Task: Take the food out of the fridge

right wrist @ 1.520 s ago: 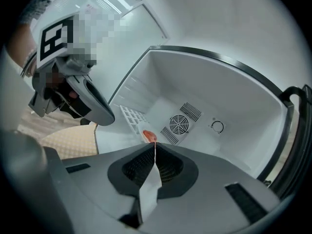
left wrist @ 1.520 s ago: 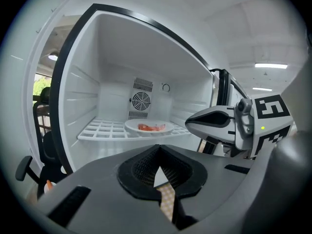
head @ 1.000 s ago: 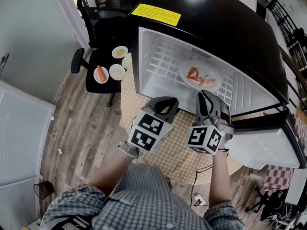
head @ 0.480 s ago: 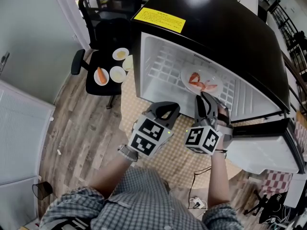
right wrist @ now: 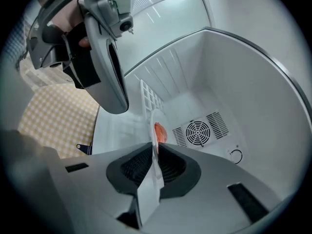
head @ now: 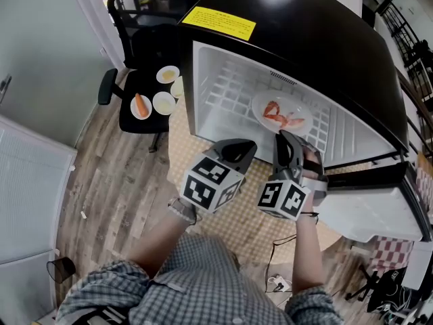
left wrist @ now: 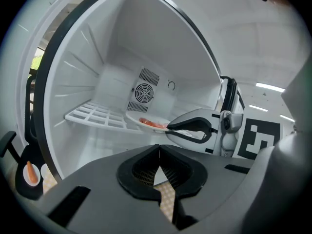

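Note:
A white plate (head: 302,114) with red food (head: 279,116) rests on the wire shelf (head: 230,90) inside the open black fridge (head: 304,26). My right gripper (head: 281,137) reaches to the plate's near rim. In the right gripper view the plate (right wrist: 156,122) stands edge-on between the jaws, and the right gripper (right wrist: 154,149) is shut on it, with the red food (right wrist: 160,132) just beyond. My left gripper (head: 239,148) hovers at the fridge's mouth, left of the right one, shut and empty. In the left gripper view the left gripper (left wrist: 159,154) points at the plate (left wrist: 141,117).
A black office chair (head: 145,53) left of the fridge carries small plates, one with a carrot (head: 141,104). The fridge door (head: 369,212) hangs open at the right. A checked mat (head: 250,219) lies below the grippers. A white cabinet (head: 27,202) stands at the left.
Both grippers have rolled slightly in place. The right gripper's tips stay at the plate's rim, and the plate is still on the shelf.

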{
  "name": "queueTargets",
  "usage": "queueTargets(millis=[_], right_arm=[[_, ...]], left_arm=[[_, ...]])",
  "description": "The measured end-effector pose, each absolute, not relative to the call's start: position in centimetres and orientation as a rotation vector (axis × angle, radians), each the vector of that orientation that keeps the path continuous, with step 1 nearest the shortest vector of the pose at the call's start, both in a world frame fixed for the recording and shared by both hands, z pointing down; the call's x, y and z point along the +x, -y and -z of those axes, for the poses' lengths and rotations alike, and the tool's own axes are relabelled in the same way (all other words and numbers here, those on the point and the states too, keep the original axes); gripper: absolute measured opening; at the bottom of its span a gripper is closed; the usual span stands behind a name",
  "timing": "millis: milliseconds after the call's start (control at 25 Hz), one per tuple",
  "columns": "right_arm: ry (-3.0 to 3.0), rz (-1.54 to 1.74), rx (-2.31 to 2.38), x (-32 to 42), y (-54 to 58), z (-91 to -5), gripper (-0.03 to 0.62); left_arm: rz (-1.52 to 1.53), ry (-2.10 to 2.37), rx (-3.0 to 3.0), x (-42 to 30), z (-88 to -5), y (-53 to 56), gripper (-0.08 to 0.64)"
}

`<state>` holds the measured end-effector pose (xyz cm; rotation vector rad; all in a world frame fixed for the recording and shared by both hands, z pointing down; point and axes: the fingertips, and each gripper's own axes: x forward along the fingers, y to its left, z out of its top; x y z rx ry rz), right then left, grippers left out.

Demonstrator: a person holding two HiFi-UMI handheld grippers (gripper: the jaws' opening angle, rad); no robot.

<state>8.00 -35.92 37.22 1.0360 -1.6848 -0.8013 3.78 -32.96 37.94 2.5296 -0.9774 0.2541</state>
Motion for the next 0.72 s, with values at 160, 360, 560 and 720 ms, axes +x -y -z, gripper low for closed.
queueTargets(millis=[160, 360, 560, 720], right_arm=[[1.683, 0.808, 1.029, 7.9, 35.1, -37.1, 0.037], [1.739, 0.77, 1.057, 7.6, 34.4, -36.8, 0.035], [1.958, 0.582, 1.178, 7.6, 33.7, -35.5, 0.056], [2.254, 0.174, 1.392, 8.4, 33.1, -34.3, 0.064]], left_arm=[[-0.218, 0.96, 2.495, 4.0, -38.0, 33.1, 0.006], [-0.192, 0.958, 2.465, 4.0, -38.2, 33.3, 0.007], [-0.141, 0.92, 2.43, 4.6, -38.0, 33.6, 0.042], [-0.062, 0.879, 2.368, 5.0, -37.7, 34.0, 0.078]])
